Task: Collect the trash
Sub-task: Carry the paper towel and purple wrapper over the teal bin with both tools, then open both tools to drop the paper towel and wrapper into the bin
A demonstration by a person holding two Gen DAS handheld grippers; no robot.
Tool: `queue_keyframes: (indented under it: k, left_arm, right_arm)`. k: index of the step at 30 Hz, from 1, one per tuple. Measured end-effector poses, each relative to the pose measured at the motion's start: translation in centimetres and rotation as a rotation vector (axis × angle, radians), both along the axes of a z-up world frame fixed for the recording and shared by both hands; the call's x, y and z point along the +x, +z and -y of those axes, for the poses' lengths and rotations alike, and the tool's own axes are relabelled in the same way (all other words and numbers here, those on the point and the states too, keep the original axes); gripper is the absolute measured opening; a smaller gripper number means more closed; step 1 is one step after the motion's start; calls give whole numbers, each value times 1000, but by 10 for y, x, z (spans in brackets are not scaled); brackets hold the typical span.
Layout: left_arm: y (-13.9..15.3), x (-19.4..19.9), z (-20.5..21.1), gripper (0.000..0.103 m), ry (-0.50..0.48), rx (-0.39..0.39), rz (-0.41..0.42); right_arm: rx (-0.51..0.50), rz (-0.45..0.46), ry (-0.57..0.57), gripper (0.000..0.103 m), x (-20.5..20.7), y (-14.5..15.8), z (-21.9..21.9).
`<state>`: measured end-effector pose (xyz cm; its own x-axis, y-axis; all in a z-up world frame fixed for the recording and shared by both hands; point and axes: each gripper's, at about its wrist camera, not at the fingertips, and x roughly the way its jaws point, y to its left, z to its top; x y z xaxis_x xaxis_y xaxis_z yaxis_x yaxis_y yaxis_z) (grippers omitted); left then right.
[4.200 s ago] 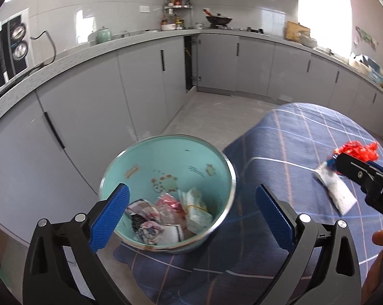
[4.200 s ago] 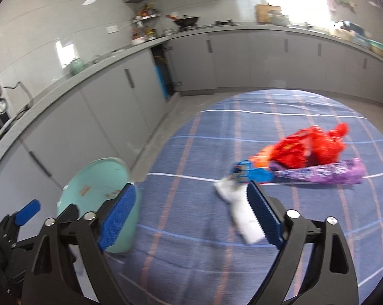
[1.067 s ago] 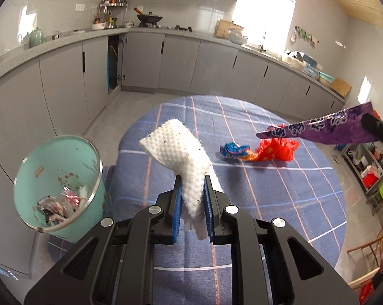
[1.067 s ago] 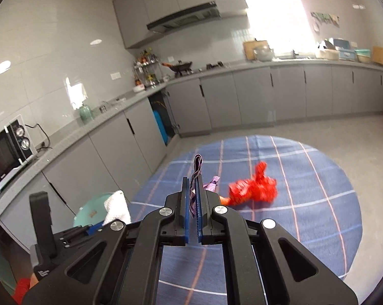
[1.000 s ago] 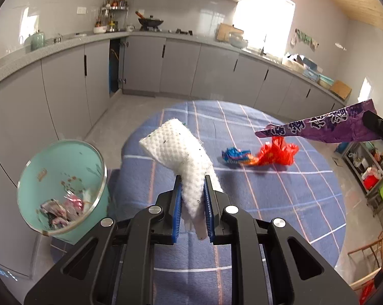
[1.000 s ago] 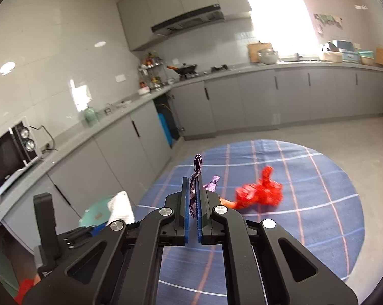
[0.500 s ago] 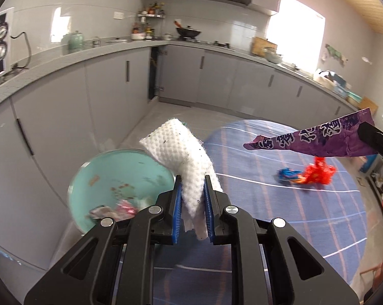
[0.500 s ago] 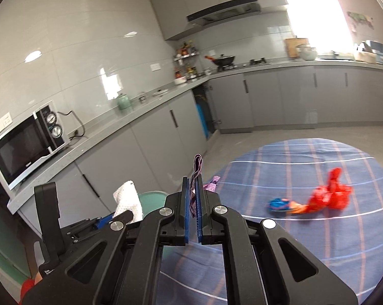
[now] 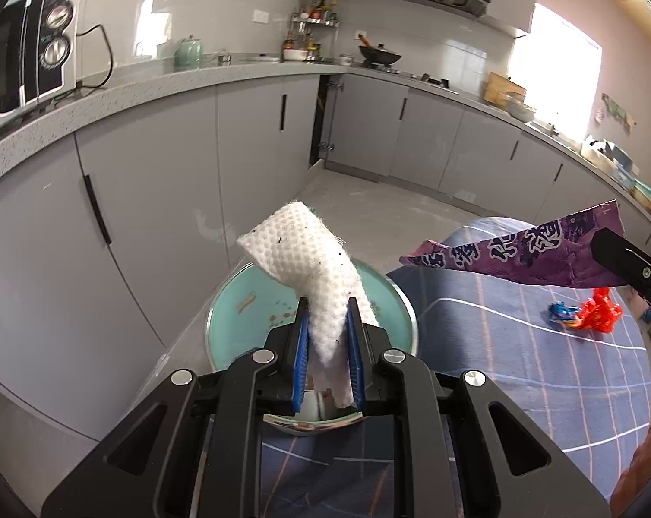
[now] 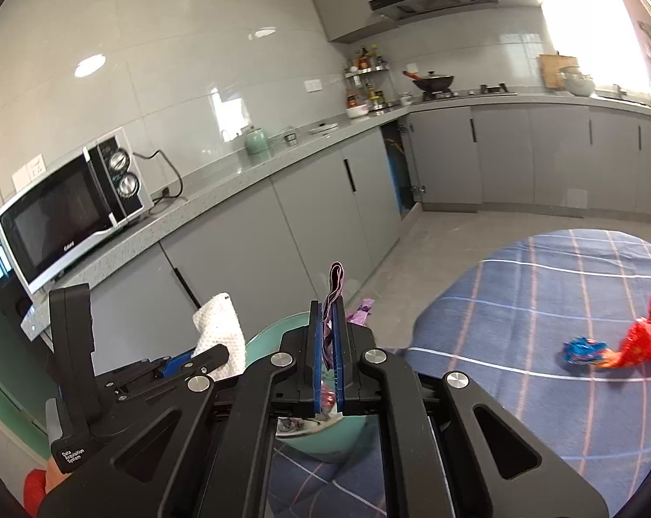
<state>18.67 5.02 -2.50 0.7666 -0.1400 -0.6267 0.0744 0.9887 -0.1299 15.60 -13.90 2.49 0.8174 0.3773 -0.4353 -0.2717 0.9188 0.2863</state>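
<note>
left gripper (image 9: 329,356): jaws squeeze the white cloth (image 9: 312,276), which sticks up and far from them.
right gripper (image 10: 327,345): jaws shut tight on the purple wrapper (image 9: 524,250), a long strip reaching left.
bin (image 9: 226,323): the green bin sits on the desk (image 9: 541,367), right under the left jaws.
nearer hand: left, I think; its cloth can drop first.
left over: red wrapper (image 9: 599,313) and blue wrapper (image 9: 560,311), far right.

left tool (image 9: 327,354): black frame, blue ribbed pads, round silver screws
right tool (image 10: 327,354): same black frame, blue pads, silver screws
left handle (image 10: 71,371): black upright grip, white "Data Acquisition System" print
sleeve (image 10: 34,490): red, at handle base
</note>
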Motion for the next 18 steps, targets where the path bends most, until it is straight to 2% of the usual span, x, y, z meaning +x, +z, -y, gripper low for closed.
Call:
queue_keyframes:
  k: [18]
  left_arm:
    - [-43,37,-16,17,30,23,-118]
  right_arm:
    - [-29,-95,65,6,57,-59,-56]
